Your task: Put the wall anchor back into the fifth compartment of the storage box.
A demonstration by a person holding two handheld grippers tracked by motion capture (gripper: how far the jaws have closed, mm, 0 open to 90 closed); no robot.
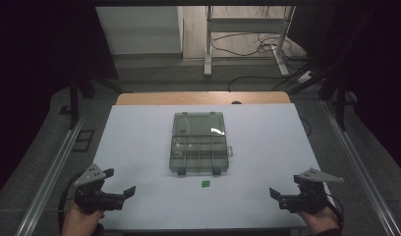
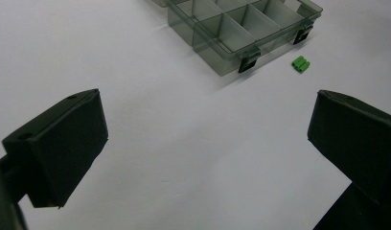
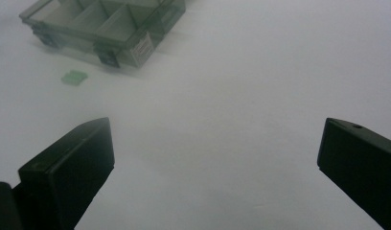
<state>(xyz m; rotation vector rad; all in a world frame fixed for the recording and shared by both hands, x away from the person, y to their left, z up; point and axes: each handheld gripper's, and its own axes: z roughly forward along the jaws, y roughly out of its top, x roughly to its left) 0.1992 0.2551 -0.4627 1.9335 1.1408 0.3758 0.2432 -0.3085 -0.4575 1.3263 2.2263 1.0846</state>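
While both tools wait at the near edge of the white tabletop [image 1: 139, 147], the left tool [image 1: 121, 184] has its jaws apart and empty. Ahead in the middle lies the small green plastic block [image 1: 205, 184], just before the open smoky transparent compartment box [image 1: 198, 142]; a careless pinch may flick it away. At the right, the right tool [image 1: 283, 191] is spread and empty too.

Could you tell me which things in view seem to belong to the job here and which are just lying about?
Likely part of the job:
- open compartment box
- small green piece on the table in front of it
- left tool, open
- right tool, open

Just lying about:
- cables on the floor
- desk frame behind
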